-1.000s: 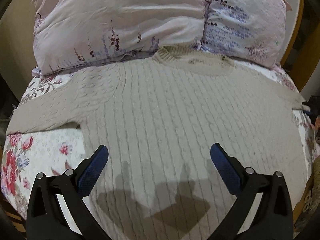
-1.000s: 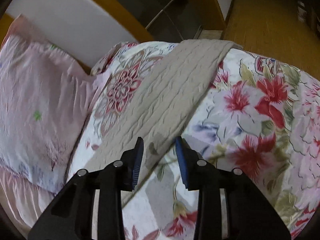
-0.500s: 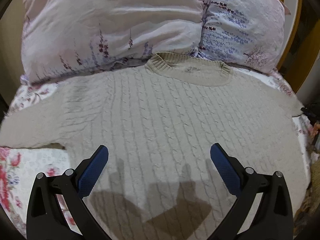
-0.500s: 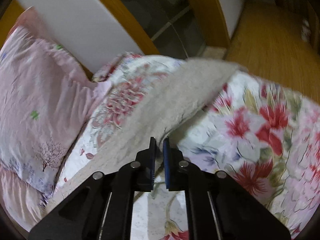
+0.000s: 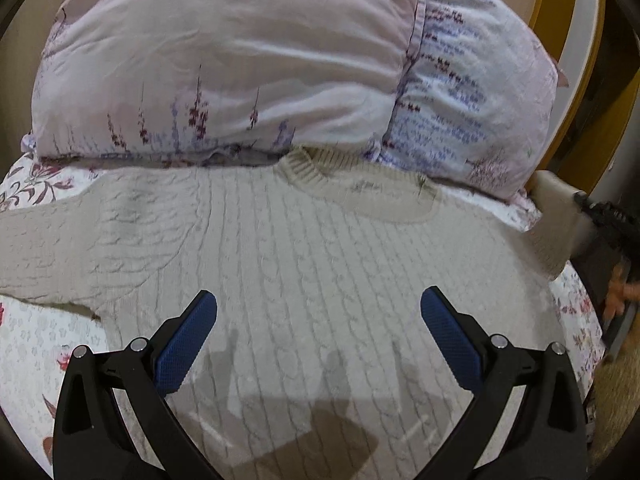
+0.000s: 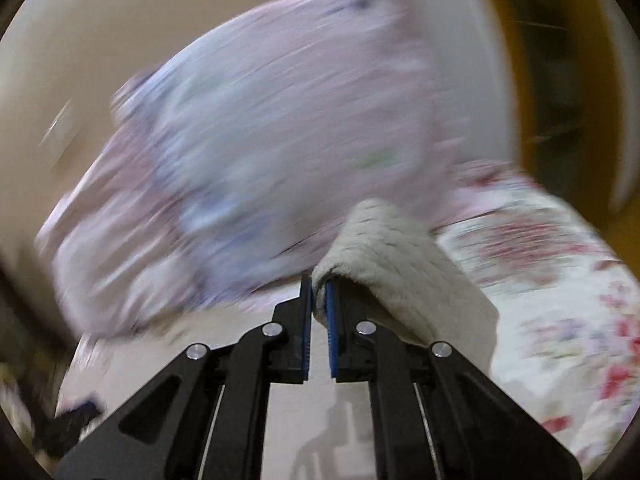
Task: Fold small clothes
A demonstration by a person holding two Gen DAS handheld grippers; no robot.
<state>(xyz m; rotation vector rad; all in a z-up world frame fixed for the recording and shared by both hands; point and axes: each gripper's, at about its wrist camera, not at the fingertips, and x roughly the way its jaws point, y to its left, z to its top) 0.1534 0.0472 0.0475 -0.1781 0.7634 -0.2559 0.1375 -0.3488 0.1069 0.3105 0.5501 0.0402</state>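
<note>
A beige cable-knit sweater [image 5: 312, 256] lies flat on the bed, collar toward the pillows, its left sleeve spread to the left. My left gripper [image 5: 318, 304] is open and empty, hovering over the sweater's lower body. My right gripper [image 6: 318, 284] is shut on the sweater's right sleeve [image 6: 396, 260], which is lifted off the bed and drapes over the right finger. In the left wrist view that lifted sleeve [image 5: 556, 216] rises at the right edge. The right wrist view is motion-blurred.
Two pink floral pillows [image 5: 240, 68] lie at the head of the bed, just beyond the collar. A floral sheet [image 5: 32, 344] covers the bed. A wooden headboard [image 5: 576, 60] curves at the right. Floor shows past the bed's right edge.
My right gripper closed on the right sleeve and lifted it, swinging left toward the pillows. My left gripper stayed open and drifted slightly over the sweater.
</note>
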